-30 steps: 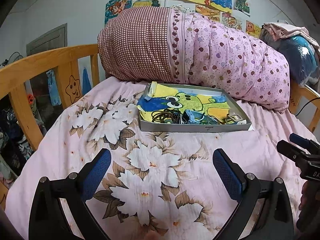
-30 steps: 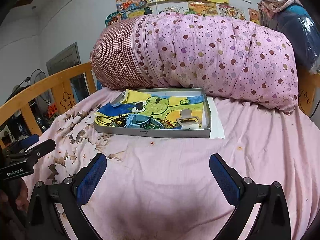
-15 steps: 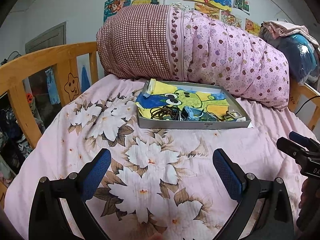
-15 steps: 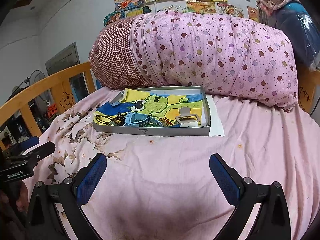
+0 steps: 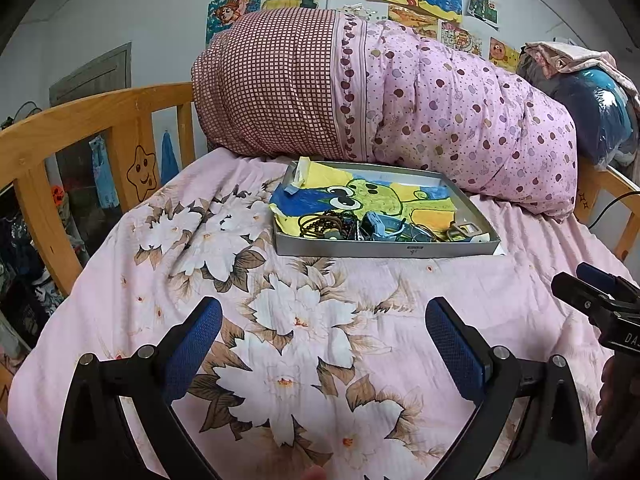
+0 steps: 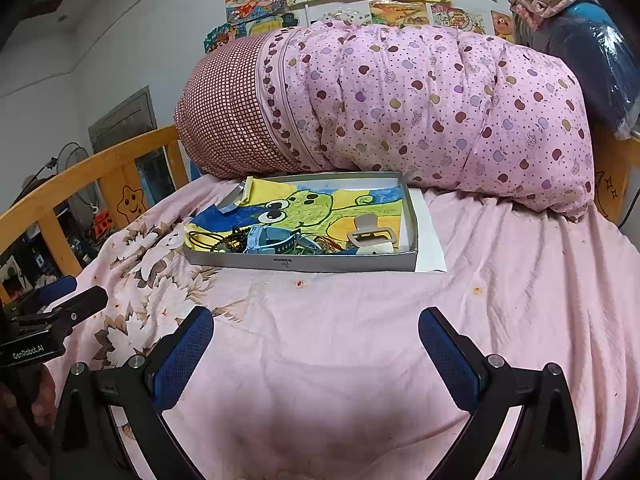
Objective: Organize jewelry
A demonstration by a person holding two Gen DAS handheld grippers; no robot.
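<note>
The tangle of jewelry [image 5: 360, 228], dark bead strings, thin cords, a pale blue watch-like band [image 6: 272, 240] and a beige hair claw [image 6: 372, 234], lies bunched along the near wall of a shallow grey cardboard tray [image 5: 384, 249] lined with a green-frog drawing. That tray sits on the pink floral bedsheet [image 5: 280, 320], just in front of the rolled pink apple-print quilt [image 6: 420, 112], which touches or nearly touches its far edge.

The main hazard, as I judge it, is the knot itself: a pinch on one cord could drag its neighbours along, spilling pieces over the low wall onto the sheet, where small items would vanish among the printed flowers. The tray looks light and rests on soft bedding, so a downward push could tip or slide it.

The left gripper [image 5: 324, 344] and right gripper [image 6: 316, 348] both hover over the sheet well short of the tray, jaws spread wide, holding nothing.
</note>
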